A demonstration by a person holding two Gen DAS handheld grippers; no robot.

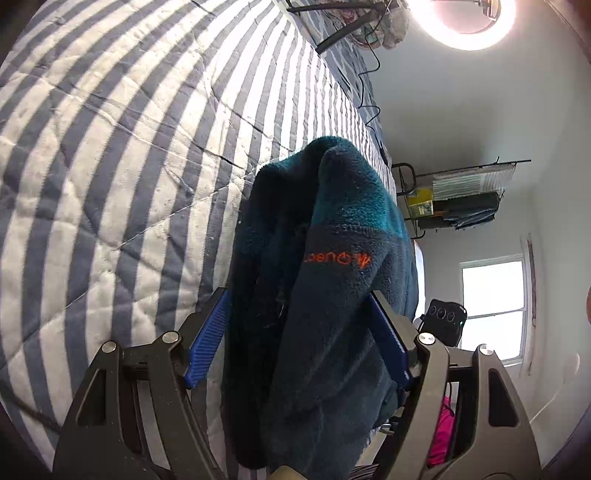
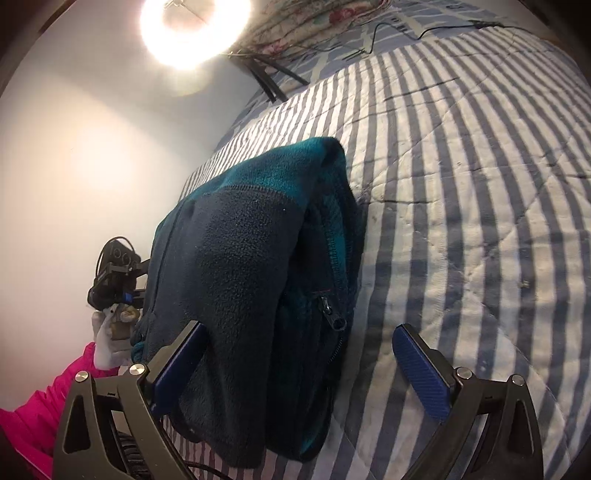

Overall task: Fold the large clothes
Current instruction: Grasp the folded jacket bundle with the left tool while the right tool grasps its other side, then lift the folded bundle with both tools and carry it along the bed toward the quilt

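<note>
Overhead, a ring light glares on its stand at the far end of the bed, where a floral cloth and a black cable lie on the striped quilt; a wire rack and a bright window sit against the wall beyond. Nothing lies between the grippers and the garment. The folded fleece jacket rests on the quilt near the bed's edge, running away from both cameras. The left gripper straddles one end of it, blue pads close against both sides, though whether they press cannot be told. The right gripper stands wide apart: one pad touches the fleece, the other is well clear over bare quilt. The jacket is dark navy with teal panels, an orange logo, and a zipper pull showing at the fold. A pink sleeve and gloved hand carry the left gripper.
</note>
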